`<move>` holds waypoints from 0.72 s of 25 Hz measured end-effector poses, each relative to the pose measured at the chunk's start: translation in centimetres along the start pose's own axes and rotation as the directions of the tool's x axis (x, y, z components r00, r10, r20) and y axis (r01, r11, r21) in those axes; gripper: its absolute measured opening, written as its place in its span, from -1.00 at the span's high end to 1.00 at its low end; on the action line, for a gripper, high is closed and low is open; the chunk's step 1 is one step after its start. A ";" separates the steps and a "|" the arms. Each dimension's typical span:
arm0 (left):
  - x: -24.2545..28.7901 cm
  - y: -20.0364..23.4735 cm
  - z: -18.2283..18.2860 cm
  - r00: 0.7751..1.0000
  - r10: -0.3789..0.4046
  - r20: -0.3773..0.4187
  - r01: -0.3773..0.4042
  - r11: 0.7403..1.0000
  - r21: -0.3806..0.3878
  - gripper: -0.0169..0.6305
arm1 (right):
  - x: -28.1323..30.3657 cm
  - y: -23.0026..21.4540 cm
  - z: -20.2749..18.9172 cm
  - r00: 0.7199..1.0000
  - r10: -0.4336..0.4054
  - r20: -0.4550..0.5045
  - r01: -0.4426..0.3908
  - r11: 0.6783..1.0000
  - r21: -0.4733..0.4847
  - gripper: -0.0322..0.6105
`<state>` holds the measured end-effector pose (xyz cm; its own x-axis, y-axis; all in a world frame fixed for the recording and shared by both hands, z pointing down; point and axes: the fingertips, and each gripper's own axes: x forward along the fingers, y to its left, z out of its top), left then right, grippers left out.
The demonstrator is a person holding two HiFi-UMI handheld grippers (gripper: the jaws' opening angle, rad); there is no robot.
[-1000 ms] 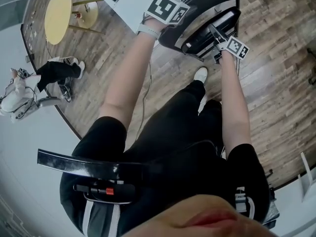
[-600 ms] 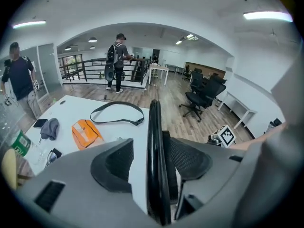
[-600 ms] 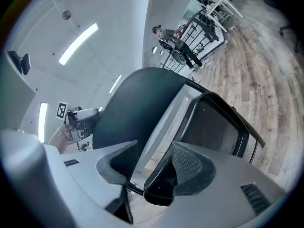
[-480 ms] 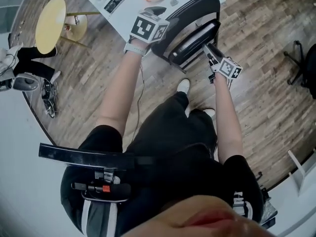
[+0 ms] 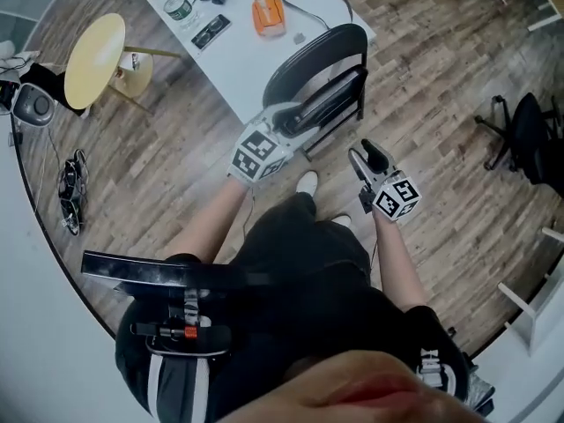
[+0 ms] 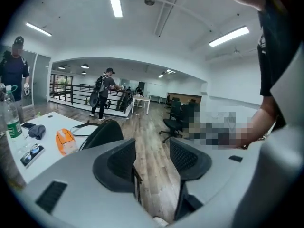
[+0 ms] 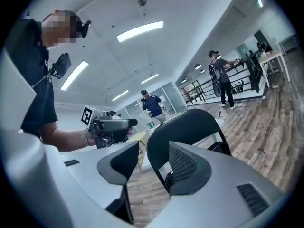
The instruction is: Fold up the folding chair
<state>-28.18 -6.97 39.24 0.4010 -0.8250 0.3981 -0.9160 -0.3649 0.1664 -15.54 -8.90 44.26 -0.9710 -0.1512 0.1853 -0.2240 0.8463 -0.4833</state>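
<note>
The black folding chair (image 5: pixel 314 58) stands folded flat by the white table (image 5: pixel 231 60), its seat against the backrest. My left gripper (image 5: pixel 288 122) hovers just in front of the chair's lower edge, apart from it. In the left gripper view its jaws (image 6: pixel 152 161) stand open with only floor between them, and the chair (image 6: pixel 102 133) is off to the left. My right gripper (image 5: pixel 362 155) is to the right of the chair and nearer to me, open with nothing held. In the right gripper view (image 7: pixel 149 164) the chair's backrest (image 7: pixel 186 123) rises behind the jaws, and the left gripper (image 7: pixel 112 125) shows at the left.
On the table lie an orange object (image 5: pixel 269 14), a bottle (image 5: pixel 179 7) and small items. A round yellow side table (image 5: pixel 94 47) stands at the left, a black office chair (image 5: pixel 527 135) at the right. My white shoe (image 5: pixel 307 181) is below the chair. People stand far off.
Both grippers have come off the chair and drawn back towards me, rising. The right one has rolled. The chair is left folded by the table.
</note>
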 end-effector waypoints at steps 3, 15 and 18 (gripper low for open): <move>0.0 -4.9 -0.6 0.999 -0.044 0.029 0.043 0.999 0.016 0.25 | -3.4 2.9 1.8 1.000 0.011 0.011 -0.010 0.992 -0.126 0.28; -0.7 -21.2 4.3 0.961 -0.201 0.189 0.183 0.977 0.109 0.93 | -13.0 10.6 6.3 0.998 -0.007 0.066 0.030 0.938 -0.345 0.87; -1.2 -22.4 5.0 0.960 -0.193 0.201 0.173 0.979 0.111 0.93 | -13.9 11.8 7.1 0.997 0.007 0.079 0.023 0.929 -0.370 0.87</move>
<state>-8.10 0.03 30.57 0.5632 -0.8089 0.1686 -0.8262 -0.5478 0.1315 -5.23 -0.48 29.88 -0.9761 -0.1850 0.1141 -0.1991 0.9716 -0.1280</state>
